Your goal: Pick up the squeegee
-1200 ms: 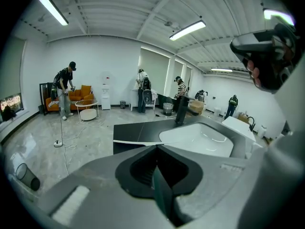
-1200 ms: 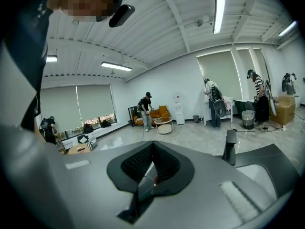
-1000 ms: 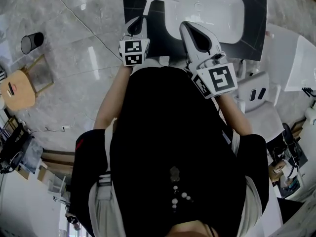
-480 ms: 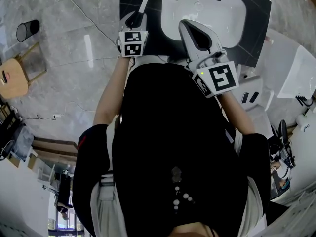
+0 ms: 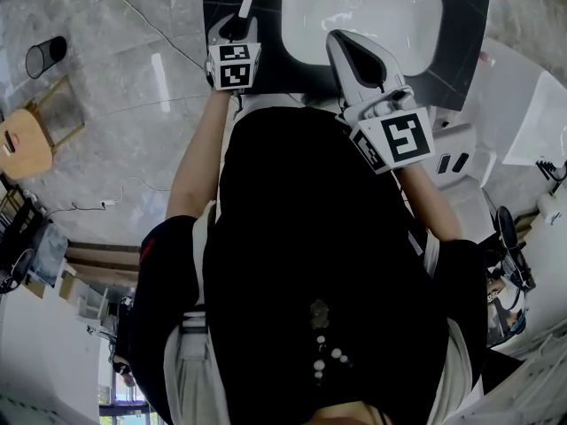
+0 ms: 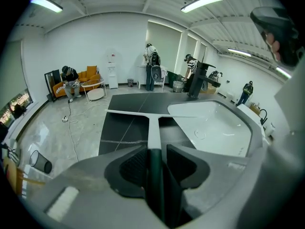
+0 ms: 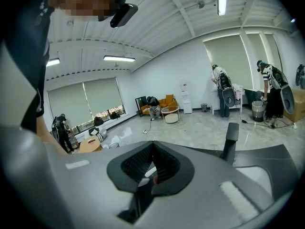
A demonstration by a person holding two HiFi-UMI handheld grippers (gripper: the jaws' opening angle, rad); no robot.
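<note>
Dark counter (image 6: 119,128) bears squeegee (image 6: 153,128), handle between just-opened, spread jaws of left hand-held gripper (image 6: 156,150)

Squeegee (image 6: 153,125) left of sink (image 6: 224,128)

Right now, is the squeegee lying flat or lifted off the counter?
Lying flat: the squeegee rests with its blade on the dark counter beside the sink.

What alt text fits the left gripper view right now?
The left gripper straddles the dark handle of the squeegee, its jaws apart after just opening, not pinching. The squeegee lies on a dark counter, blade at the far end, beside a white sink.
</note>
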